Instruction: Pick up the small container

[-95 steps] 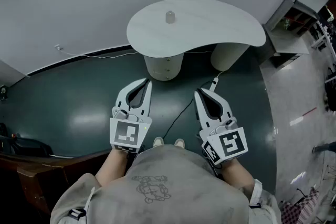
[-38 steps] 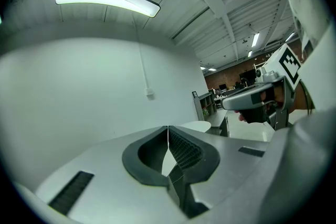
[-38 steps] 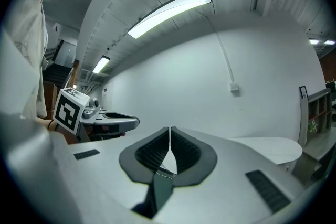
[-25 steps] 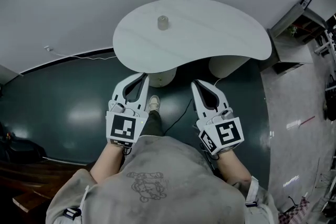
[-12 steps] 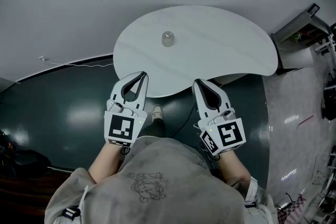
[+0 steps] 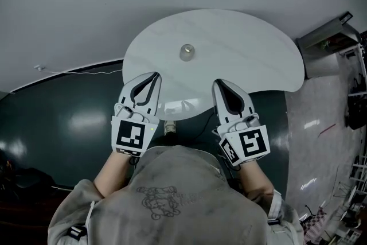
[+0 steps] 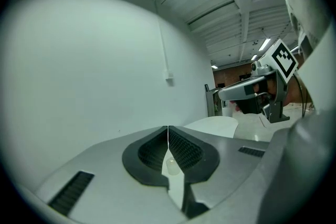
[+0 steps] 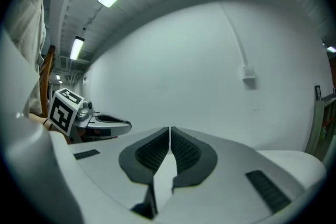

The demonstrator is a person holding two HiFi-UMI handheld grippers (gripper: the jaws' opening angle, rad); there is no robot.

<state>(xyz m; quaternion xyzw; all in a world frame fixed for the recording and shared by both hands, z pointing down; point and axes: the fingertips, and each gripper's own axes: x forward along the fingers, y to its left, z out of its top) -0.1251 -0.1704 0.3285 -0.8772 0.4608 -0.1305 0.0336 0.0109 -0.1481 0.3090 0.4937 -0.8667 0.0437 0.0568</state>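
Note:
A small clear container (image 6: 186, 52) stands upright near the middle of the white kidney-shaped table (image 6: 252, 60). In the left gripper view it shows small and pale (image 7: 171, 166) through the gap behind the jaws. My left gripper (image 6: 153, 75) hangs over the table's near edge, shut and empty, a short way in front and left of the container. My right gripper (image 6: 218, 84) is level with it on the right, also shut with nothing in it. In the left gripper view the jaw tips (image 7: 168, 127) meet; in the right gripper view they (image 8: 170, 128) meet too.
A plain white wall runs behind the table. Dark green floor (image 6: 69, 123) lies on the left, pale shiny floor (image 6: 321, 135) on the right. A grey cabinet (image 6: 330, 31) stands at the far right. My shoe (image 6: 170, 127) and a thin cable show under the table edge.
I have stepped closer to the table: it and the container have slid down toward me in the head view, and both gripper tips now overlap its near edge. Both grippers stay shut.

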